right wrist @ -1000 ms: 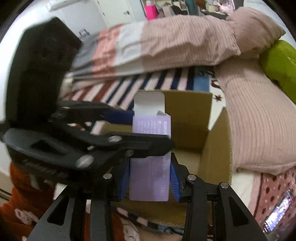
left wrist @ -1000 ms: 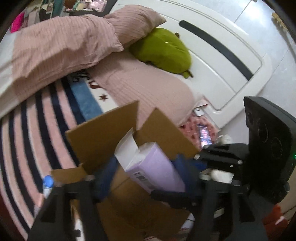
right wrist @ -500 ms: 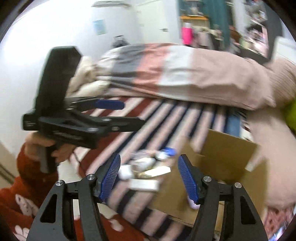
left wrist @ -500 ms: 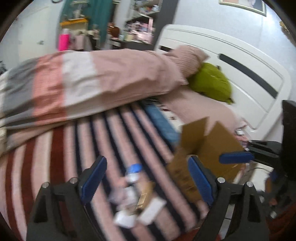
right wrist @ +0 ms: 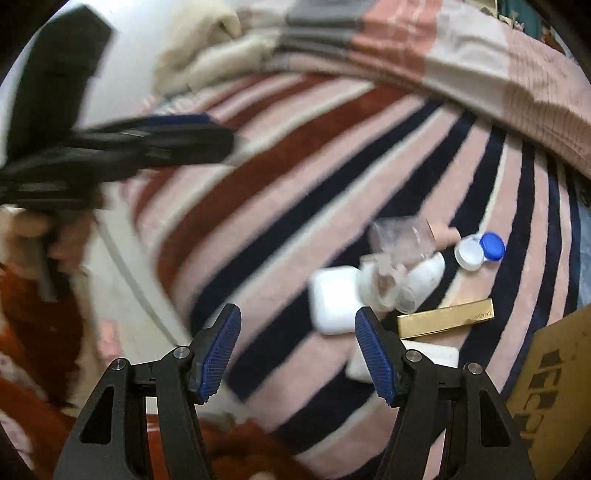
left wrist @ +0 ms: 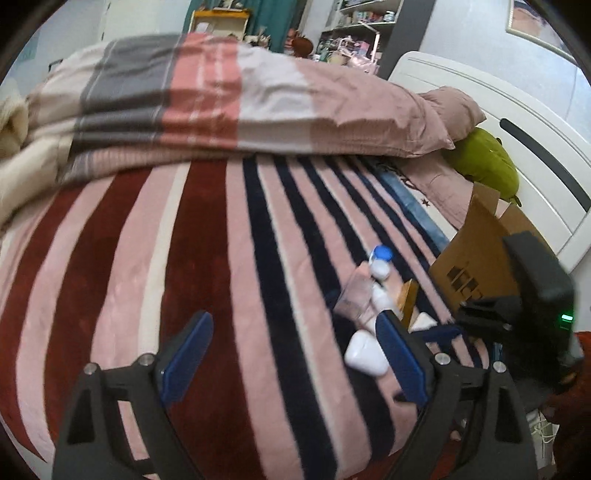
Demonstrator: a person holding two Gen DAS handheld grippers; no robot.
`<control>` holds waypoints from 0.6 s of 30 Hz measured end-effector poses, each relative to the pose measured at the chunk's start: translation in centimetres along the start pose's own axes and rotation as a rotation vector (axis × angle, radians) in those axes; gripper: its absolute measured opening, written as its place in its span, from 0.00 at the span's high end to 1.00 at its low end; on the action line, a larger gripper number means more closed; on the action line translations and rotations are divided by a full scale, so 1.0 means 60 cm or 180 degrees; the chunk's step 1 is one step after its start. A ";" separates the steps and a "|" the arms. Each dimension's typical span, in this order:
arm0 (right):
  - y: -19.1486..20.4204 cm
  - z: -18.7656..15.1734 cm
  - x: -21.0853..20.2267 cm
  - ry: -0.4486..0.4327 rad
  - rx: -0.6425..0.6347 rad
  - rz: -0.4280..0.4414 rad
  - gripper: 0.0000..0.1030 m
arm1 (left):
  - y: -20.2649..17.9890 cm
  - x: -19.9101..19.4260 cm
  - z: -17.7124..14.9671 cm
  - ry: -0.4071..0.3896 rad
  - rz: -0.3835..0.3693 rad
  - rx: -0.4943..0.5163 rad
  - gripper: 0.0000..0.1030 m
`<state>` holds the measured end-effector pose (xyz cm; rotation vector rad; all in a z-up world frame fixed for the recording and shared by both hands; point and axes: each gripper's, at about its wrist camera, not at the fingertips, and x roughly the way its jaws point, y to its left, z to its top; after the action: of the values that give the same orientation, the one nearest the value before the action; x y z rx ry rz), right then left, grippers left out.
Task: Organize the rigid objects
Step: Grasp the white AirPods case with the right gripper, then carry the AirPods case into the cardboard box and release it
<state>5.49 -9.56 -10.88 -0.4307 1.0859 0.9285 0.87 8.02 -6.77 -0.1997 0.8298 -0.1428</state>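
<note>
Rigid objects clustered on striped bed blanket [left wrist: 207, 236] beside cardboard box [left wrist: 476, 258]: white case [right wrist: 334, 299], gold box [right wrist: 445, 318], blue-capped container [right wrist: 480, 251], clear bottle [right wrist: 400, 240]. Left hand-held gripper [left wrist: 293, 356]: jaws apart, just been opening, nothing between. Right hand-held gripper [right wrist: 297, 350]: jaws apart, widened moments ago, empty, white case just beyond fingertips.

striped blanket [left wrist: 207, 258] fills the middle of the frame, dark red, pink and navy bands. a folded quilt [left wrist: 229, 99] lies across the top. a green plush [left wrist: 487, 162] sits at the right edge against the white headboard [left wrist: 524, 122]. cluttered shelves [left wrist: 354, 26] run along the top.
</note>
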 end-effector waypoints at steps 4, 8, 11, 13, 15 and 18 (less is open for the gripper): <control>-0.005 0.005 0.045 0.0194 -0.0089 -0.0070 0.42 | 0.011 0.000 -0.015 0.0005 -0.0032 -0.0028 0.15; -0.005 0.011 0.057 0.0254 -0.0086 -0.0086 0.48 | 0.012 0.001 -0.017 0.0004 -0.0090 -0.0045 0.14; -0.007 0.014 0.072 0.0294 -0.0123 -0.0162 0.61 | 0.012 0.006 -0.016 0.0036 -0.0119 -0.0037 0.14; -0.008 0.016 0.070 0.0255 -0.0092 -0.0157 0.62 | 0.009 0.009 -0.015 0.0055 -0.0109 0.0000 0.14; -0.007 0.019 0.065 0.0197 -0.0090 -0.0151 0.62 | 0.004 0.010 -0.014 0.0085 -0.0145 0.0028 0.14; 0.001 0.022 0.042 0.0033 -0.0095 -0.0141 0.62 | -0.008 0.012 -0.010 0.0128 -0.0270 0.0069 0.15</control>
<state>6.60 -7.51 -12.55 -0.4829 1.0690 0.9053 0.88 7.31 -7.55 -0.2121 0.8597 -0.2359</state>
